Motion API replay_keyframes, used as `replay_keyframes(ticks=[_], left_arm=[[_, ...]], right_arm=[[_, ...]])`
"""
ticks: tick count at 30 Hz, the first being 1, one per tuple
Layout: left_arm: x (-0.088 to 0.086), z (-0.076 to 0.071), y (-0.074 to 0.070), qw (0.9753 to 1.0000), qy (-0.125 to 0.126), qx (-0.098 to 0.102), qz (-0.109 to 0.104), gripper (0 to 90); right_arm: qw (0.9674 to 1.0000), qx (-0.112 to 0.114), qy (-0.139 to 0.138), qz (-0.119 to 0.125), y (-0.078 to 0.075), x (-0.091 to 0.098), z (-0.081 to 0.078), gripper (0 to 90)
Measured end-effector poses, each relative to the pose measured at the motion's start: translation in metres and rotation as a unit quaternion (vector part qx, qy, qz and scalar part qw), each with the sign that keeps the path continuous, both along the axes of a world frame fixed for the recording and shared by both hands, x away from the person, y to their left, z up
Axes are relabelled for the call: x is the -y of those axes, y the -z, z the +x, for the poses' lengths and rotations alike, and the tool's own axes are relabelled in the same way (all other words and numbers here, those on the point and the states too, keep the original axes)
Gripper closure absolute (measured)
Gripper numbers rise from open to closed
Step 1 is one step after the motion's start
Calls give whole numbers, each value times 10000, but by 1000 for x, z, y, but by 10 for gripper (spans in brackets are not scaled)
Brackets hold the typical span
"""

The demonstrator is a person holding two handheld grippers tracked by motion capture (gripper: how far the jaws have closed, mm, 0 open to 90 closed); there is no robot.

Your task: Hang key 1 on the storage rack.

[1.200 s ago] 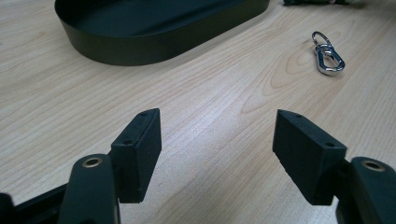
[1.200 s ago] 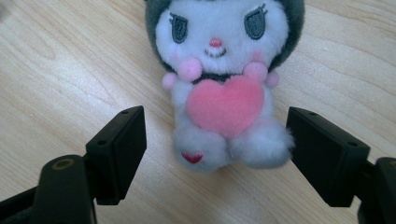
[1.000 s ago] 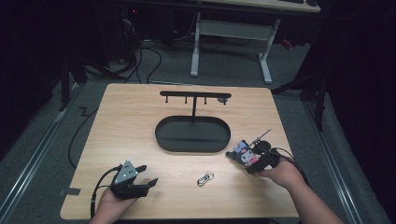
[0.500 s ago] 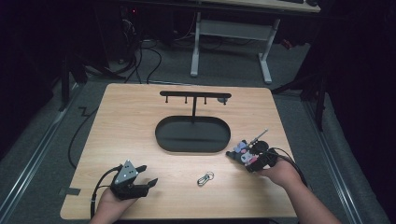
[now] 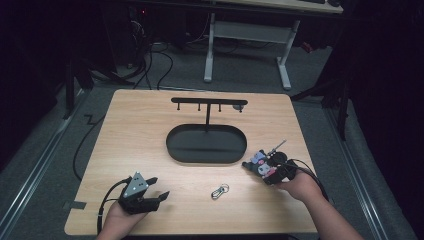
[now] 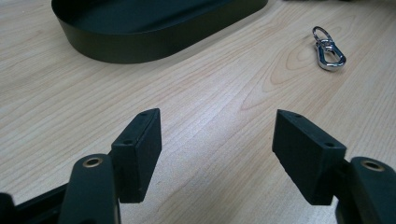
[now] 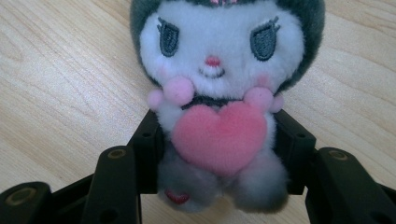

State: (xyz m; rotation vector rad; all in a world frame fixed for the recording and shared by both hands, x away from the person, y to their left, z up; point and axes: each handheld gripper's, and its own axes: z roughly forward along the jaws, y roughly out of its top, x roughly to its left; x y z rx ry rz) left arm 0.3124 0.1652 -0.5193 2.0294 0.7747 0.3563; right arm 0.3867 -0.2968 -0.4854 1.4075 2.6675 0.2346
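- The plush doll (image 7: 215, 107) is soft and round, so my biggest worry is that it squirms out of my right tongs (image 7: 219, 154) once I lift — the pads bear on fluffy sides low on the body, under the pink heart, and the heavy head sits well above them, so it could tip forward or back.
- If I squeeze harder, the stuffing only gives way; the hold may feel firm and yet slide.
- The doll has a metal chain at its far end (image 5: 276, 147), beyond the tongs; it could snag on the rim of the black tray (image 5: 206, 143) just ahead of my right tongs, or swing as I move.
- My right tongs have just been closing and now stand about half shut, both pads pressing into the doll's sides, the doll lying on the counter (image 5: 150, 135) between them.
- My left tongs (image 6: 217, 140) are wide open and hold nothing, resting low over bare wood; the silver clasp (image 6: 328, 49) lies ahead and to their right, untouched — easy to knock away if I reach carelessly.
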Motion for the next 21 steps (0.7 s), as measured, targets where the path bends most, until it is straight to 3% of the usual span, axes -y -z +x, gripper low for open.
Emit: replay_keyframes(ticks=[9,21], left_arm=[[1,1,1,10000,11,-3,-4,335],[-2,0,0,10000,-25,34,-66,334]], right_arm=[[9999,-74,110,50,-4,0,2,488],[9996,19,179,201,-40,1,-1,488]])
